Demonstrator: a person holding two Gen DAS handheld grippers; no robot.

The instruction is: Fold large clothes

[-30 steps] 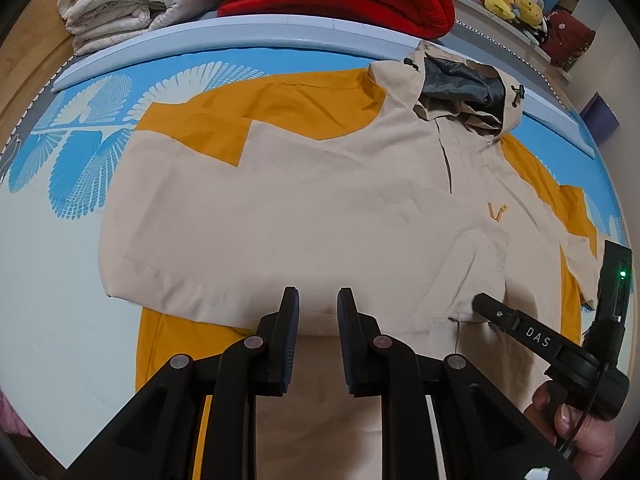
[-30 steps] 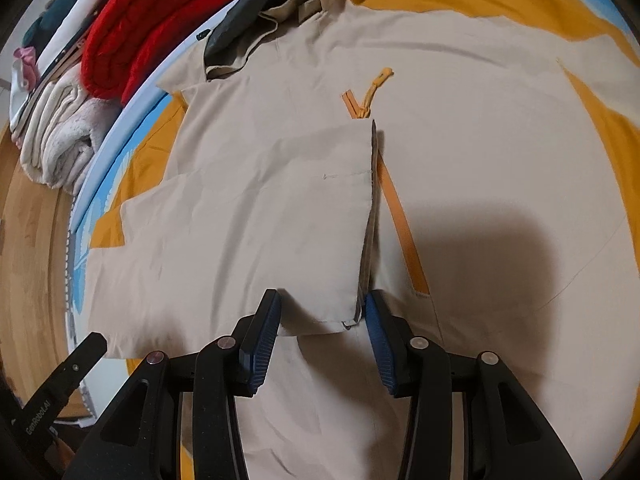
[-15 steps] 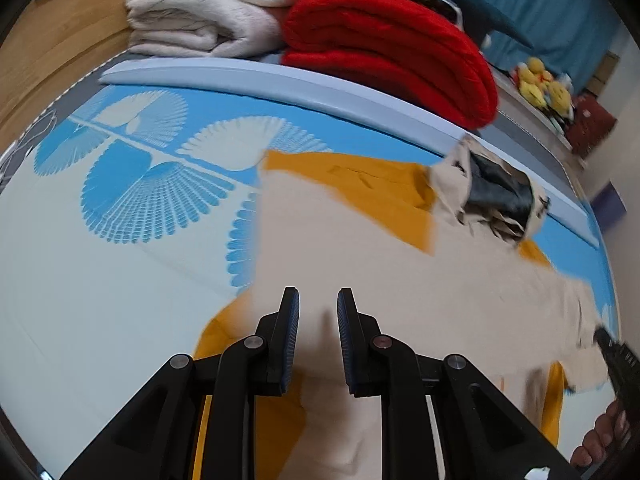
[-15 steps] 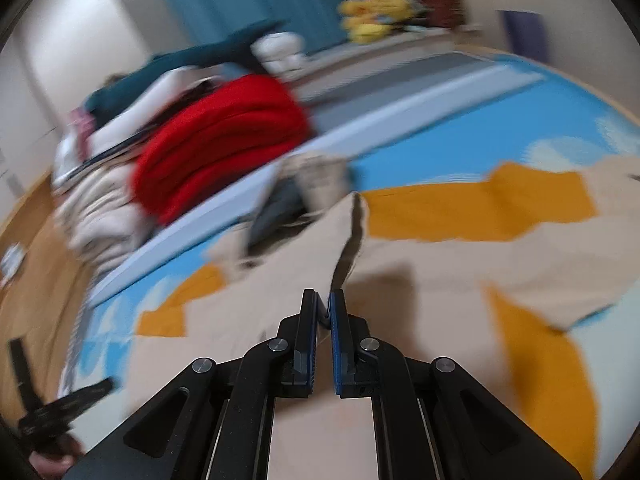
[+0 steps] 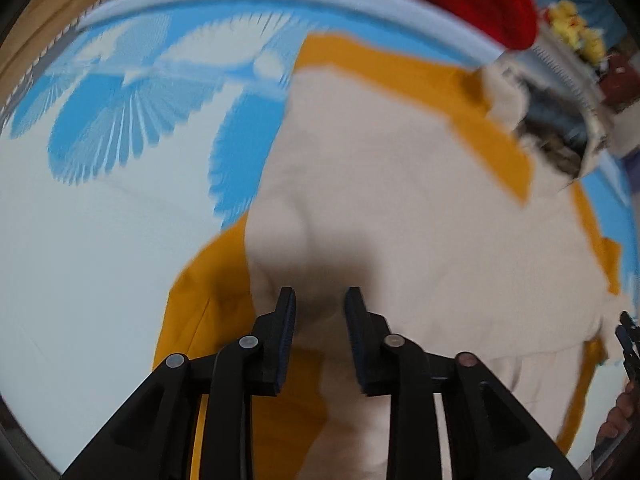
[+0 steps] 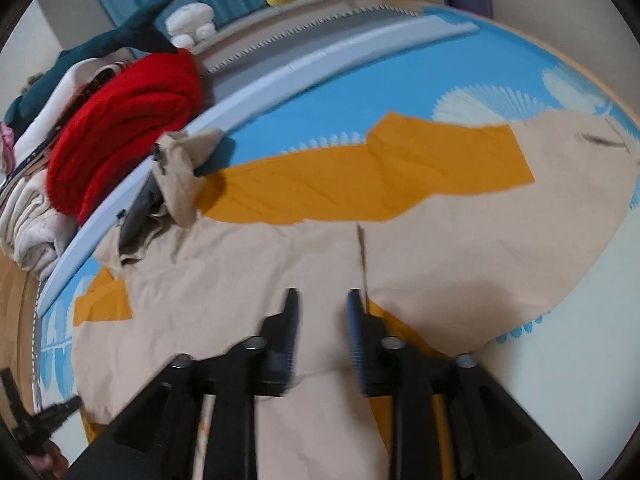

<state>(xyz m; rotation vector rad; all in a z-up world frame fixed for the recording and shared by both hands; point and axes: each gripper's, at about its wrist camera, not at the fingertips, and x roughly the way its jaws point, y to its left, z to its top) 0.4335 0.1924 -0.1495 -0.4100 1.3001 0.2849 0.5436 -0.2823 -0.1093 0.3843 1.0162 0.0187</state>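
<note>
A beige and mustard jacket lies spread flat across a blue and white patterned mat, filling the centre and right of both views, its hood bunched toward the mat's far edge, upper left in the right wrist view. One sleeve already lies folded over the body, likely to narrow the shape. The left gripper, lower centre, hangs over beige cloth with jaws opening, nothing between them. The right gripper, lower centre, is also opening, empty, beside a raised fabric edge. A red blanket sits stacked beyond the mat
</note>
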